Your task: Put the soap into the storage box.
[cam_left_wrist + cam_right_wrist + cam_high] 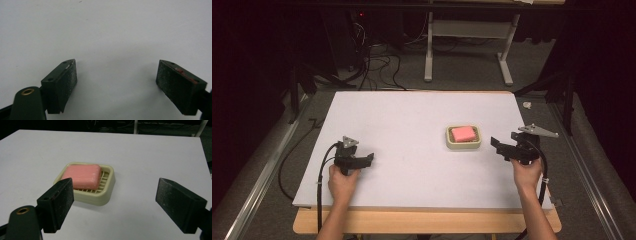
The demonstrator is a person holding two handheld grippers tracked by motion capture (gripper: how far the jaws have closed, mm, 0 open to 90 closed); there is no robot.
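While both grippers rest low over the white table [412,115], a pink soap bar [463,133] lies flat in a cream slatted dish [463,144], right of centre, long axis across the table. Left gripper [371,157]: jaws apart, empty. Right gripper [494,144]: jaws apart, empty, just beside the dish.

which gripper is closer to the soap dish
The right gripper: it sits just beside the soap dish, facing it. The left gripper is much farther off.
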